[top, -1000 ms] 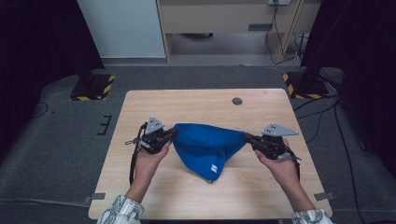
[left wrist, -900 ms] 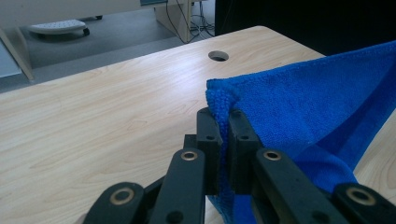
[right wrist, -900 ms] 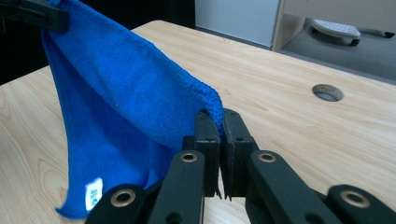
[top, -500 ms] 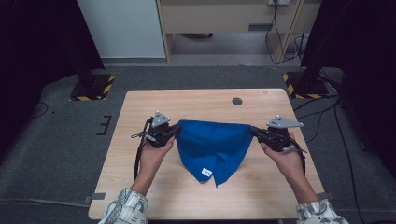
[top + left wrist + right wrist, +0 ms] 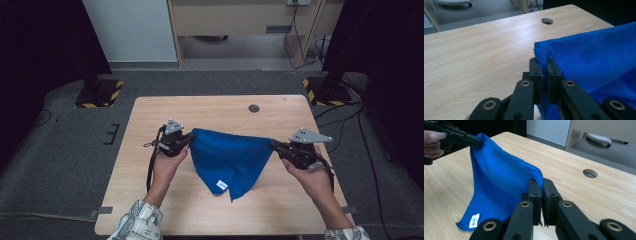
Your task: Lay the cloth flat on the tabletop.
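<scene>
A blue cloth [image 5: 230, 159] hangs stretched between both grippers above the wooden table [image 5: 150, 115], its lower tip with a white label [image 5: 221, 185] resting on the wood. My left gripper [image 5: 191, 138] is shut on the cloth's left corner [image 5: 541, 50]. My right gripper [image 5: 272, 145] is shut on the right corner [image 5: 537, 176]. In the right gripper view the cloth [image 5: 499, 185] runs across to the left gripper [image 5: 477, 142], held in a hand, and the label [image 5: 474, 220] shows near the table. The cloth's top edge is taut between the jaws.
A round cable hole [image 5: 254, 108] sits in the table near its far edge. Black stands with yellow-black striped bases [image 5: 97, 95] stand on the floor at both far corners. A cabinet [image 5: 240, 20] is behind the table.
Both grippers have moved apart and the right one has risen, pulling the cloth's top edge from slack to taut. The cloth's lower tip has lengthened toward the table's near side.
</scene>
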The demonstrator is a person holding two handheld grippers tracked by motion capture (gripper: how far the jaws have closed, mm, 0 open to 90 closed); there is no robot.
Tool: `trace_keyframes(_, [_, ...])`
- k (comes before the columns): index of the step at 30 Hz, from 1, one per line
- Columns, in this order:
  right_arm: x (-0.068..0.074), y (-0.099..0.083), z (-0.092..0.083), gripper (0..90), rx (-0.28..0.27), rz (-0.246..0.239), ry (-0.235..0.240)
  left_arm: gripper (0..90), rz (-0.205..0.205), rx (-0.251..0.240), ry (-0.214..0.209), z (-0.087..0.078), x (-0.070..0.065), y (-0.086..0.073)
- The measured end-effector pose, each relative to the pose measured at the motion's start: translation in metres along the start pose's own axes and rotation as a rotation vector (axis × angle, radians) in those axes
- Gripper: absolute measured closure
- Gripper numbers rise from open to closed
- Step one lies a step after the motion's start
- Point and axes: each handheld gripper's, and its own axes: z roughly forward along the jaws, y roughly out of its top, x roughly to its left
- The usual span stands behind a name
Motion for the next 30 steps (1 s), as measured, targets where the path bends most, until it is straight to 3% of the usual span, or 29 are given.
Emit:
trace_keyframes(11, [-0.022,0.002,0.007,86.5,-0.016,0.027,-0.018,85.2,0.024,-0.033,-0.016,-0.026,-0.010,0.006])
trace_keyframes(18, [-0.013,0.014,-0.014,86.5,-0.048,0.005,-0.008,85.2,0.059,-0.063,-0.025,-0.055,-0.022,0.021])
trace_keyframes(21, [-0.010,0.019,-0.020,86.5,-0.056,-0.005,-0.007,85.3,0.051,-0.083,-0.049,-0.065,-0.026,0.027])
trace_keyframes(25, [-0.005,0.038,-0.044,86.4,-0.085,-0.027,-0.007,85.4,0.082,-0.117,-0.060,-0.088,-0.038,0.042])
trace_keyframes(30, [-0.007,0.054,-0.057,85.8,-0.078,-0.052,-0.010,85.3,0.100,-0.113,-0.059,-0.095,-0.042,0.058])
